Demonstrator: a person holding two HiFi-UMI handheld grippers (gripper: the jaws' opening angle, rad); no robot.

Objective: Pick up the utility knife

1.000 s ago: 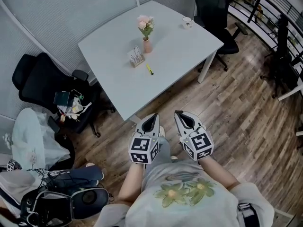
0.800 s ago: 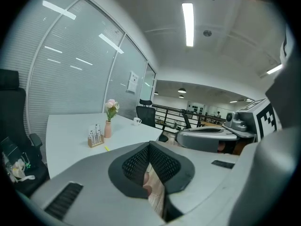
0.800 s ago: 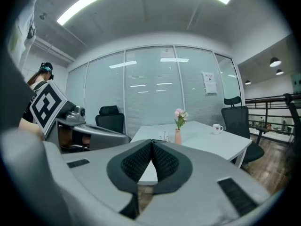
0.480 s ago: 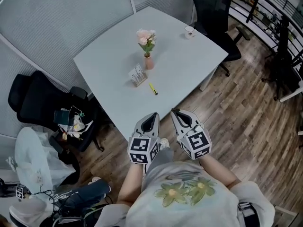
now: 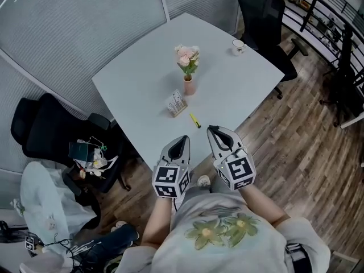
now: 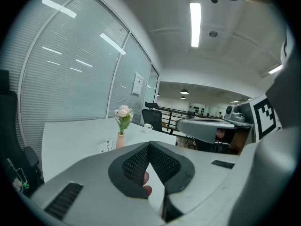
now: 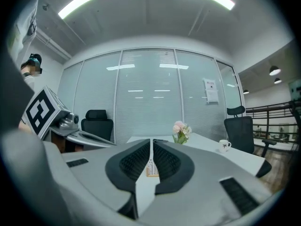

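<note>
The utility knife point(image 5: 195, 120), small and yellow, lies on the white table point(image 5: 136, 78) near its front edge, just right of a small card stand point(image 5: 176, 103). Both grippers are held side by side in front of the person, pointing at the table. The left gripper point(image 5: 183, 139) is shut and empty, short of the table edge. The right gripper point(image 5: 211, 129) has its jaws together with only a thin slit, nothing in them; its tips reach the table edge a little to the right of the knife. Neither gripper view shows the knife.
A pink flower vase point(image 5: 188, 67) stands behind the card stand, and a cup point(image 5: 238, 46) sits at the far right corner. A black office chair point(image 5: 267, 16) stands beyond the table; another chair point(image 5: 51, 118) with clutter is at the left. Wooden floor lies to the right.
The person has come closer to the table, carrying both grippers forward; the right gripper's tips now reach the front edge near the knife. Both stay empty.
</note>
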